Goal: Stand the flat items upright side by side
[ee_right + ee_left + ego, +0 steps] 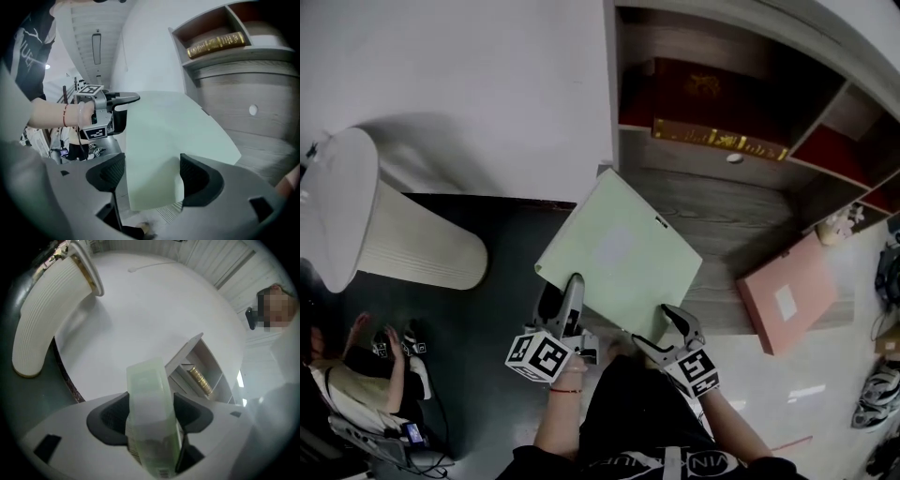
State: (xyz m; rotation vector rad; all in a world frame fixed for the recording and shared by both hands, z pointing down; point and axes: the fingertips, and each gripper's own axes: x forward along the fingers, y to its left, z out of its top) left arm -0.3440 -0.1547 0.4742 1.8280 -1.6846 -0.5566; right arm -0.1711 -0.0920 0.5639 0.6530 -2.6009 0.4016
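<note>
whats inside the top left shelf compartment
A dark red book with gold lettering on its edge lies flat in the compartment. The recess behind it is dark, so anything further back is hidden.

The folder [623, 248] is left of the flat box [787, 295], both before the cabinet [741, 211].

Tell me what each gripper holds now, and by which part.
The left gripper clamps the pale green folder by its near edge. The right gripper stands open around the folder's other near corner, not pressing it.
</note>
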